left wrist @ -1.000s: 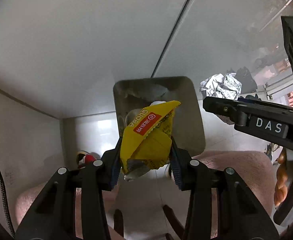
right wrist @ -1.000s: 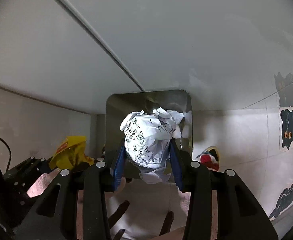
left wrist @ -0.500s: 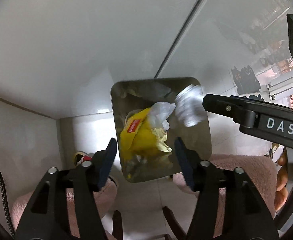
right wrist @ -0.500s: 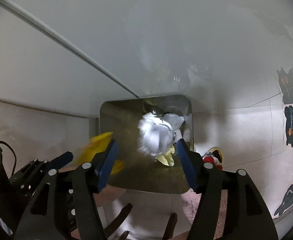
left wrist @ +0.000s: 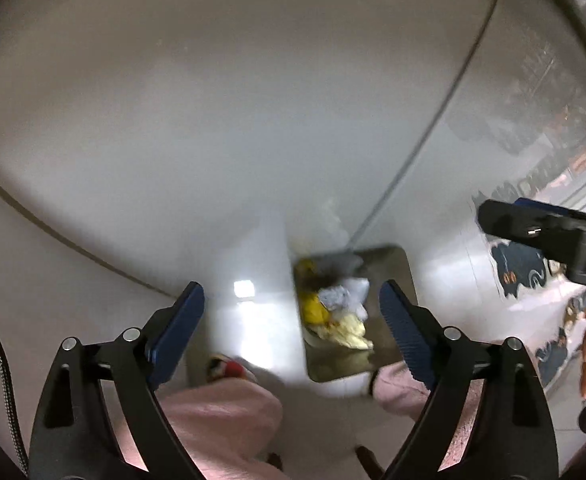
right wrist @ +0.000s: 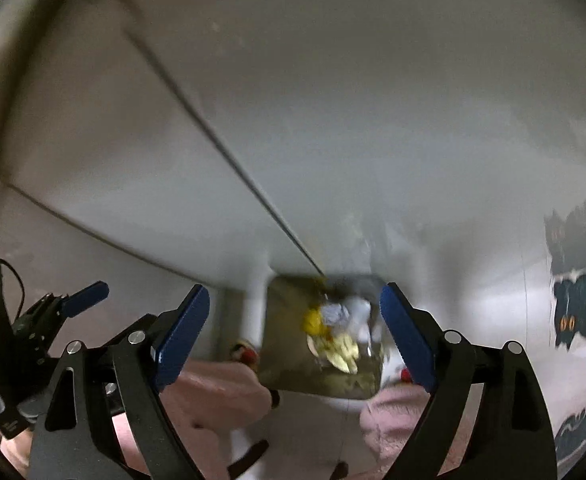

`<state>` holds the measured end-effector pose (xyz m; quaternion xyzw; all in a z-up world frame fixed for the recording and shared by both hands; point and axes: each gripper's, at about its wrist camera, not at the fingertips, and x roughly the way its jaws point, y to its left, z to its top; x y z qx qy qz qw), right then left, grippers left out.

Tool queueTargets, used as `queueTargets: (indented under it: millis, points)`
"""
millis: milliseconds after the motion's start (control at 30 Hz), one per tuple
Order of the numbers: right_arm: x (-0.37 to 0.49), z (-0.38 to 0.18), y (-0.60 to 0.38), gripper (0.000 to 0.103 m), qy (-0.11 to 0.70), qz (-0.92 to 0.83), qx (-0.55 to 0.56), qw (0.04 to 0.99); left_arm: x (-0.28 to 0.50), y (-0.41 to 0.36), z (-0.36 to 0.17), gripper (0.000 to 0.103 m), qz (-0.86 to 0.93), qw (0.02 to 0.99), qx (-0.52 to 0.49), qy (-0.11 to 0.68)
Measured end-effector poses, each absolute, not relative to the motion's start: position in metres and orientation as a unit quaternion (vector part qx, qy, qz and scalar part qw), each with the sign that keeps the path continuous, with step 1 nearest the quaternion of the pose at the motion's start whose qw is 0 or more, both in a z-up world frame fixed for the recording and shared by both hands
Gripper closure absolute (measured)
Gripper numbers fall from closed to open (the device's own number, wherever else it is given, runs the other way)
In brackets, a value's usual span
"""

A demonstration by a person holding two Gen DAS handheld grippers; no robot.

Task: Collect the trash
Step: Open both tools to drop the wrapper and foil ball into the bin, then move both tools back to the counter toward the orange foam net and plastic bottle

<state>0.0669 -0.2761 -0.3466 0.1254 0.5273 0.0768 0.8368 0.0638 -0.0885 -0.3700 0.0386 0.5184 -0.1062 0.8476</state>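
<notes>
A square metal trash bin (left wrist: 393, 272) (right wrist: 289, 344) stands on the floor against the white wall. Inside it lie the yellow wrapper (left wrist: 313, 308) (right wrist: 313, 322), the crumpled white paper (left wrist: 341, 296) (right wrist: 339, 314) and pale yellow scraps (left wrist: 349, 332) (right wrist: 343, 350). My left gripper (left wrist: 291, 328) is open and empty, high above the bin. My right gripper (right wrist: 295, 328) is open and empty too, above the bin; it also shows at the right edge of the left wrist view (left wrist: 549, 236). Both views are motion-blurred.
The person's pink slippers (left wrist: 221, 416) (right wrist: 213, 396) stand on the tiled floor before the bin. A red and yellow small object (left wrist: 229, 368) (right wrist: 245, 354) lies left of the bin. Black cat stickers (right wrist: 581, 300) are on the wall at right.
Both grippers let go: the yellow wrapper and the crumpled paper dropped into the bin. Both grippers opened wide and have risen away from the bin.
</notes>
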Motion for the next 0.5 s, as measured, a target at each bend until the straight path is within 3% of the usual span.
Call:
queueTargets:
  millis: [200, 300, 367, 500]
  points:
    - [0.060, -0.263, -0.260, 0.015, 0.465, 0.114, 0.110, 0.871, 0.056, -0.066, -0.299, 0.014, -0.083, 0.871, 0.028, 0.483]
    - [0.060, -0.225, -0.255, 0.006, 0.435, 0.131, 0.096, 0.885, 0.050, -0.055, -0.265, 0.010, -0.075, 0.886, 0.026, 0.456]
    - [0.062, -0.201, -0.251, 0.006, 0.413, 0.138, 0.089, 0.896, 0.049, -0.049, -0.242, 0.009, -0.070, 0.897, 0.023, 0.436]
    - [0.077, -0.181, -0.253, 0.002, 0.423, 0.146, 0.117, 0.886, 0.055, -0.042, -0.208, 0.008, -0.065, 0.910, 0.015, 0.409]
